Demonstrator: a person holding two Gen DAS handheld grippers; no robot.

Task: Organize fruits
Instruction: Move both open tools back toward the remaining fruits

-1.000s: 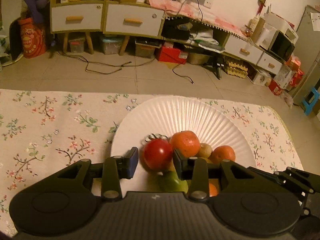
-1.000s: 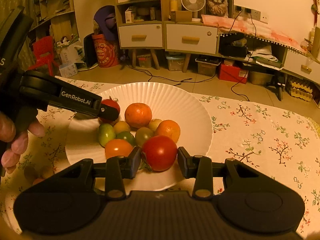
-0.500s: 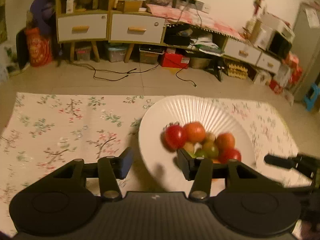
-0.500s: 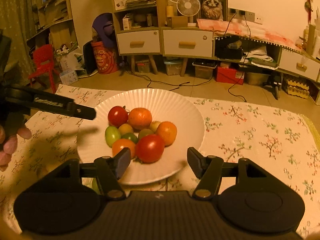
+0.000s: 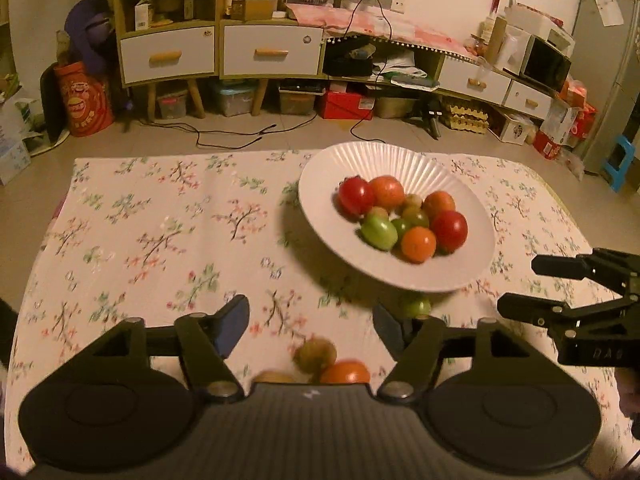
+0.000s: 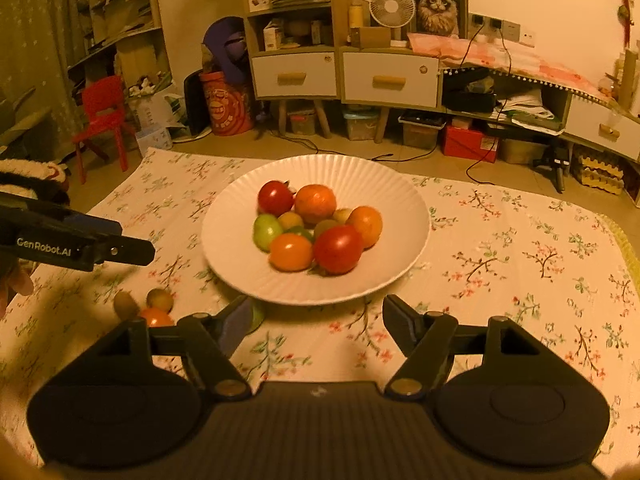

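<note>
A white ribbed plate (image 5: 440, 276) (image 6: 396, 264) on the floral tablecloth holds several red, orange and green fruits, among them two red tomatoes (image 5: 355, 196) (image 6: 338, 249). My left gripper (image 5: 310, 328) is open and empty, back from the plate. Just in front of it lie a brown kiwi (image 5: 315, 354), an orange fruit (image 5: 345, 372) and a green fruit (image 5: 417, 306) by the plate's near rim. My right gripper (image 6: 316, 326) is open and empty, near the plate's front edge. The loose fruits (image 6: 160, 300) lie to its left.
The tablecloth (image 5: 160, 232) covers a low table; its far edge meets the tiled floor. Drawer cabinets (image 6: 344, 76), boxes and cables stand beyond. A red chair (image 6: 102, 120) is at far left. The right gripper's fingers (image 5: 560, 268) show at right in the left wrist view.
Both grippers let go of their red tomatoes, which now rest on the plate, and pulled back with jaws wide. The left one drew back over the loose fruits.
</note>
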